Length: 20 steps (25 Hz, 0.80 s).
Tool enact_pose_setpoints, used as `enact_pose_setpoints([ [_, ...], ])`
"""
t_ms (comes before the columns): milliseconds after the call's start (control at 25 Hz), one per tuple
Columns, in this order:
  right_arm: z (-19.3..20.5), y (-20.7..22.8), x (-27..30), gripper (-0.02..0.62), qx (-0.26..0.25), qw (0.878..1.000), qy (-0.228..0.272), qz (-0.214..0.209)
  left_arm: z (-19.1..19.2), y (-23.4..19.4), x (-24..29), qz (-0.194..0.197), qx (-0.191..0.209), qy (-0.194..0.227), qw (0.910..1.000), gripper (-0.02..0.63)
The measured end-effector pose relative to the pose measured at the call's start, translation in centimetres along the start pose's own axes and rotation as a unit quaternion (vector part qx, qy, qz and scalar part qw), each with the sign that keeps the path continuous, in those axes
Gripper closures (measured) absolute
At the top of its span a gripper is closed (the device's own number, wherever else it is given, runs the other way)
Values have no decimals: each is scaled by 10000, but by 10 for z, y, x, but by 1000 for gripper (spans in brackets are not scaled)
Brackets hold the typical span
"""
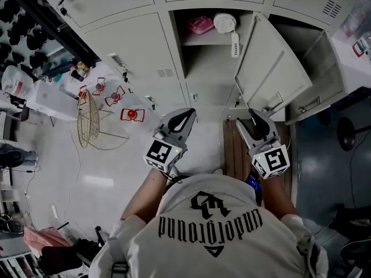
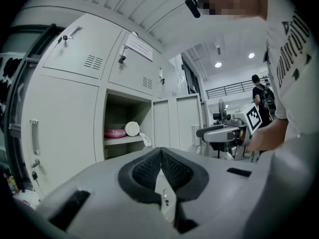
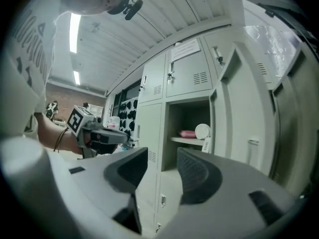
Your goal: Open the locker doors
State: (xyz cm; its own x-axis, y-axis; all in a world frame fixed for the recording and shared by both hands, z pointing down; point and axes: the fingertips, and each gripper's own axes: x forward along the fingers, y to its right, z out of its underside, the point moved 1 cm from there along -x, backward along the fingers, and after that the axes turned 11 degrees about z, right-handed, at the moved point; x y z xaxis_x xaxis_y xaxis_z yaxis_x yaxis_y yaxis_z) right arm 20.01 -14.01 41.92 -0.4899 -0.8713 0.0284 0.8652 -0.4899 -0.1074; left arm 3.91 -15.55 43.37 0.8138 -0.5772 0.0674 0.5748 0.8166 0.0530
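The grey lockers fill the top of the head view. The middle locker (image 1: pixel 203 57) is open, its door (image 1: pixel 272 68) swung out to the right. A pink box (image 1: pixel 200 24) and a white round thing (image 1: pixel 225 22) lie on its shelf. A second door (image 1: pixel 322 68) stands open further right. The locker door (image 1: pixel 136 51) on the left is closed. My left gripper (image 1: pixel 184 120) hangs in front of the lockers, shut and empty; its pads (image 2: pixel 149 168) meet at the tip. My right gripper (image 1: pixel 253 120) is below the open door, open, with nothing between its fingers (image 3: pixel 199 171).
A wire basket (image 1: pixel 87 117) and red items (image 1: pixel 132 114) lie on the floor to the left. A wooden slatted board (image 1: pixel 236 149) lies under my right gripper. A chair base (image 1: pixel 348 135) stands at the right. A person (image 2: pixel 260 96) stands far off in the left gripper view.
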Motion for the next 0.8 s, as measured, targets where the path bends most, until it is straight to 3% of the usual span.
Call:
enact_pose_setpoints([
  [360, -33, -120, 80, 400, 8, 9994, 103, -334, -14, -70, -108, -41, 261, 78, 9996, 598],
  [800, -54, -284, 162, 400, 147, 9972, 202, -701, -11, -154, -265, -404, 387, 97, 9984, 598],
])
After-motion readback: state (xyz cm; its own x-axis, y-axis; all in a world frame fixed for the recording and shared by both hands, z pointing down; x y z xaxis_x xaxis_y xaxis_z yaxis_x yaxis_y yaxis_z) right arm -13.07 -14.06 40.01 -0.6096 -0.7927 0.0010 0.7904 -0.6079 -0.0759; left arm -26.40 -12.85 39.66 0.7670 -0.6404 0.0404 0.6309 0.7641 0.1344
